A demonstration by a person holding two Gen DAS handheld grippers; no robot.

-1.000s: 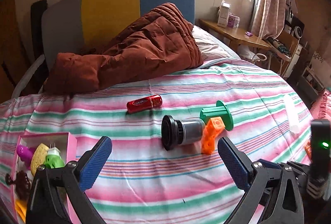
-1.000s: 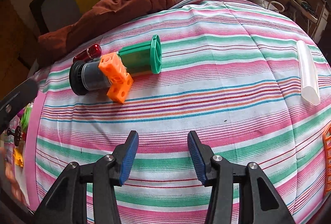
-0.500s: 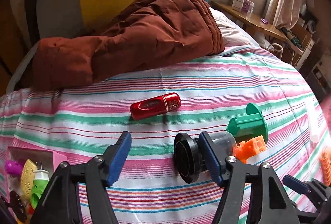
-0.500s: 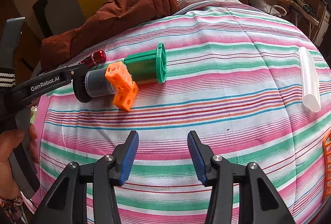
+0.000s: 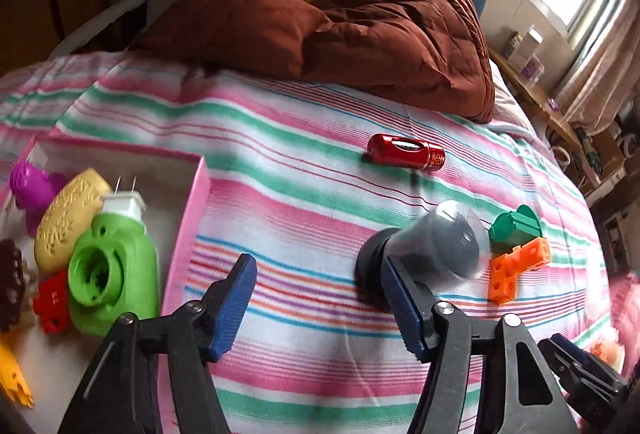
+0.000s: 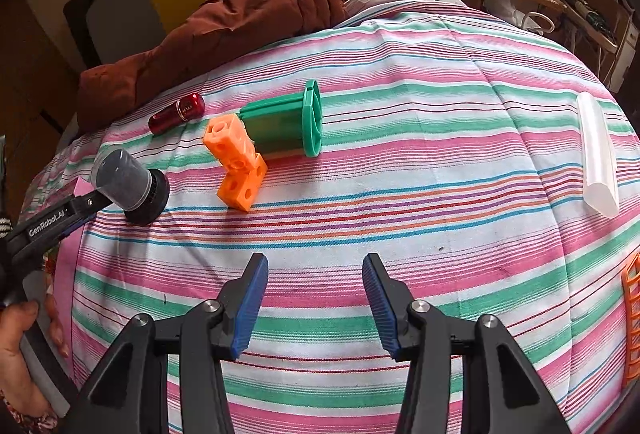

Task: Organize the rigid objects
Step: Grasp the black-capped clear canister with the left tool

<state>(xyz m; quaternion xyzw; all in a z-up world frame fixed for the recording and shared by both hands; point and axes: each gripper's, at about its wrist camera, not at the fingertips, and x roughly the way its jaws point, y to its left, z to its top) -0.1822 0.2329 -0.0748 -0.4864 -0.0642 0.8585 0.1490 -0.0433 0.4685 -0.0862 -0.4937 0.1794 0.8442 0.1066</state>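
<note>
On the striped bedspread point(image 6: 400, 193), your left gripper point(image 5: 320, 304) stands wide open, its right finger touching the tilted dark jar point(image 5: 432, 250), which sits near the orange block point(image 6: 236, 163) and beside the pink box point(image 5: 188, 218). Your right gripper point(image 6: 312, 304) hovers half open, holding nothing.

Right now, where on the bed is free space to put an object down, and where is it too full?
Free: the striped sheet between the green spool and the clear tube, and the stretch before the right gripper. Also the strip between the pink box and the red cylinder. Crowded: around the orange blocks and the grey jar.
</note>
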